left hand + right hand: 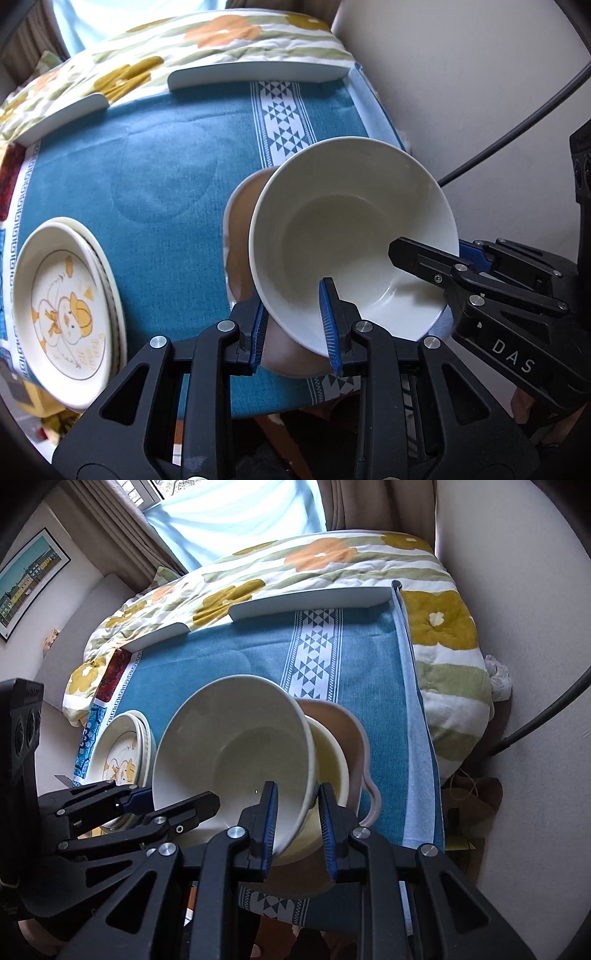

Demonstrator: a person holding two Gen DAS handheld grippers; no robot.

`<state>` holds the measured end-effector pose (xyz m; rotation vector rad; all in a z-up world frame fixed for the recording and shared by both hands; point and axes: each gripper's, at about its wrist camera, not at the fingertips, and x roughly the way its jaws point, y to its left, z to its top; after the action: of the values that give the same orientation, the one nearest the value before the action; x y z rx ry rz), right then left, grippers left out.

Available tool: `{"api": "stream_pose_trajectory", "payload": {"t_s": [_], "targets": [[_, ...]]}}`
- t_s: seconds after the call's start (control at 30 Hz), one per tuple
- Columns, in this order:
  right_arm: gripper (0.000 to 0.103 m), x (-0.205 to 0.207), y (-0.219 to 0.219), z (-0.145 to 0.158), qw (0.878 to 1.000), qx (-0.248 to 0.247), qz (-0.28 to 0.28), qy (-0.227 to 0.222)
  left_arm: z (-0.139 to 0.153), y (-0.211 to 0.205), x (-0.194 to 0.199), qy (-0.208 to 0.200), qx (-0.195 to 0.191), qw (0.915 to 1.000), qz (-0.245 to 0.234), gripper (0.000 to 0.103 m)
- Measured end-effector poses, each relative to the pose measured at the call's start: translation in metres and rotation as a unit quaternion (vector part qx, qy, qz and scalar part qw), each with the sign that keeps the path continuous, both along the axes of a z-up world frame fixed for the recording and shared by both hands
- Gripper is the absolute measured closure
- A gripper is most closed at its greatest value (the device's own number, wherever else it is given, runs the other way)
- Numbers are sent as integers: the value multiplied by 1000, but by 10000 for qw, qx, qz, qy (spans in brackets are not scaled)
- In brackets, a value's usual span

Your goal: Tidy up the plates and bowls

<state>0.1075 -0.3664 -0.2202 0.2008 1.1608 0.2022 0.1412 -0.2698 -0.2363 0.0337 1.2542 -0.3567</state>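
Left gripper (297, 328): blue pads either side of the white bowl (351, 236) wall at its near-left rim, one pad outside, one inside. Gap looks wider than the wall, so can't tell if it's clamping or just straddling.

Right gripper (299, 821): same story on the opposite rim, inner pad inside the bowl, outer pad outside, narrow gap. From the left wrist view its jaws look pinched on the rim, so I'd call that one holding.

The bowl sits between the two tools, tilted, mouth facing back toward the cameras, low edge nearest the fingers. It hangs over a cream bowl (332, 753) nested in a pink bowl (343, 720) on the blue cloth (166, 155). Can't tell if the white bowl's base is touching the cream one.

Key relation: the stack is directly under and slightly right of the held bowl, so the right gripper is nearer. My read: the bowl needs levelling so its axis goes vertical over the cream bowl, then lowering. Risk: rim clipping the cream bowl if it goes in tilted.

Plate stack (70, 306) with the duck print sits well left, apart from all this. Two white rails (258, 74) along the far edge.
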Motion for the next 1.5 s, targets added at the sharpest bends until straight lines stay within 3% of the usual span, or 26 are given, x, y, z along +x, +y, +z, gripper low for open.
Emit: {"api": "stream_pose_trajectory", "payload": {"t_s": [0.83,1.27,1.5], "targets": [[83,3,-2,-10,9996,-89,173,223,-6,-20,7,-159,924,9956,-76,79],[82,2,-3,-10,9995,-132,203,222,-13,-25,5,-87,1174,9930,-79,79],[82,1,-8,-10,9995,-40,202,237,-10,-24,5,-86,1093,9940,-52,79]]}}
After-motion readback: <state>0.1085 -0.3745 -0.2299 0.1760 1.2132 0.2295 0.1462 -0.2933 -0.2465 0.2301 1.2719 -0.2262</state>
